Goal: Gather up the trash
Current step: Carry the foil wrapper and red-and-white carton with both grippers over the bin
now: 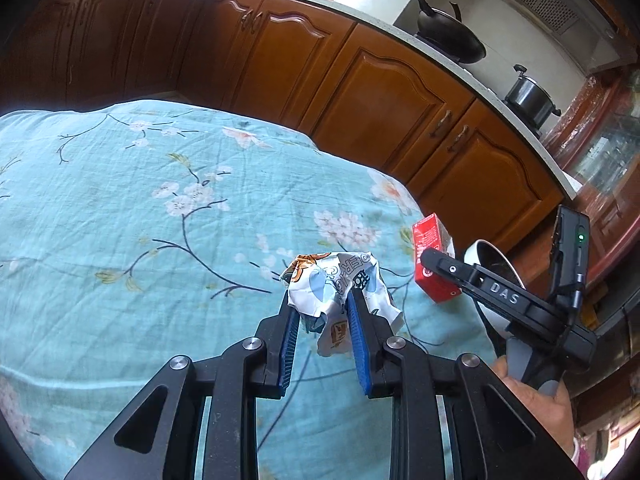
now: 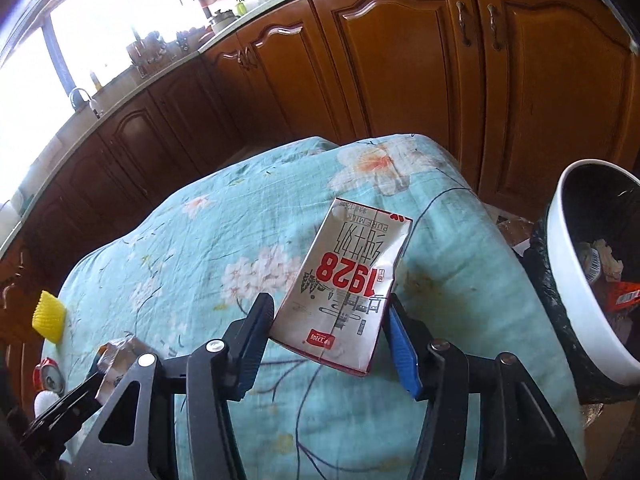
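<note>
My left gripper (image 1: 322,298) is shut on a crumpled white snack wrapper (image 1: 334,280) and holds it just above the floral blue tablecloth (image 1: 120,208). My right gripper (image 2: 330,308) is shut on a red and white milk carton (image 2: 348,280), lifted over the table's right part. The carton also shows in the left wrist view (image 1: 434,256), with the right gripper (image 1: 436,266) on it. A white-rimmed trash bin (image 2: 576,280) with a black liner stands to the right of the table, with trash inside.
A yellow foam piece (image 2: 49,315), a red can (image 2: 49,376) and the held wrapper (image 2: 120,354) lie at the table's left end in the right wrist view. Brown cabinets (image 1: 380,100) run behind the table. A wok (image 1: 450,32) and pot (image 1: 528,96) sit on the stove.
</note>
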`<action>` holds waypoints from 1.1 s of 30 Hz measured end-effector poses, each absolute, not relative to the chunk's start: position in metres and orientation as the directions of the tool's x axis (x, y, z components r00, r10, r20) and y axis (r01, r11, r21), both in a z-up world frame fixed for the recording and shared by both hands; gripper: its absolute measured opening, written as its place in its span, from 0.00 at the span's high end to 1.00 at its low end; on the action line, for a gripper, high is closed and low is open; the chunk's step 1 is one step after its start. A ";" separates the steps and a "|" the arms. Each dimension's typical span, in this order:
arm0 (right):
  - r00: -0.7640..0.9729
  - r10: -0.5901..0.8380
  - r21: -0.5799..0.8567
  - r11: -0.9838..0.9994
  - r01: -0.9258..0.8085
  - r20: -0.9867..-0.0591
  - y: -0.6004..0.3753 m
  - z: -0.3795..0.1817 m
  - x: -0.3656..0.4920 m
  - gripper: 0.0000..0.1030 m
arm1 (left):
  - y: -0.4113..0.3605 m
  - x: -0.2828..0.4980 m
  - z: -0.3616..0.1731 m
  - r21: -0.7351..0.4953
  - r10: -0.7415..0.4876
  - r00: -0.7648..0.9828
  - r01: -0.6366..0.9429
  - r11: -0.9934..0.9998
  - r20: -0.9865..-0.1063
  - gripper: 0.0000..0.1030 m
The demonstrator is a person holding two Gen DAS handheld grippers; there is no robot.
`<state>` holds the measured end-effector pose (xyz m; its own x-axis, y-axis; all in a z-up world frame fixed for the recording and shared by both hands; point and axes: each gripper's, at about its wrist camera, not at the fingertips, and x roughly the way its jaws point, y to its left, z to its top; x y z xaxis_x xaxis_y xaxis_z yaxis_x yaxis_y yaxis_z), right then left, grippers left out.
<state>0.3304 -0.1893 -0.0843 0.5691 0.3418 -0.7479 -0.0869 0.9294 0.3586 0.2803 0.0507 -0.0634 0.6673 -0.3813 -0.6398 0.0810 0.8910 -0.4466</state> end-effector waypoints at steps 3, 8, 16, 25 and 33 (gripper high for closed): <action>0.591 0.377 0.400 0.911 -0.099 -0.713 -0.216 -0.071 0.306 0.46 | 0.034 0.278 -0.060 -0.441 -0.402 0.656 0.115 0.890 -0.639 0.78; 0.622 0.393 0.436 0.895 -0.091 -0.677 -0.254 -0.058 0.277 0.46 | 0.002 0.273 -0.053 -0.401 -0.418 0.643 0.183 0.898 -0.642 0.77; 0.657 0.392 0.461 0.884 -0.076 -0.644 -0.298 -0.054 0.244 0.46 | -0.048 0.264 -0.045 -0.341 -0.431 0.622 0.266 0.901 -0.653 0.77; 0.685 0.371 0.455 0.888 -0.064 -0.627 -0.325 -0.050 0.223 0.46 | -0.090 0.260 -0.039 -0.289 -0.431 0.610 0.322 0.902 -0.665 0.77; 0.710 0.356 0.457 0.888 -0.055 -0.607 -0.352 -0.044 0.216 0.46 | -0.123 0.266 -0.036 -0.252 -0.433 0.601 0.364 0.897 -0.673 0.77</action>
<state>0.2163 -0.3518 -0.0442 0.7100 0.3563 -0.6074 -0.0546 0.8878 0.4570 0.2662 -0.1232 -0.0362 0.6005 -0.4326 -0.6725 0.3636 0.8968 -0.2521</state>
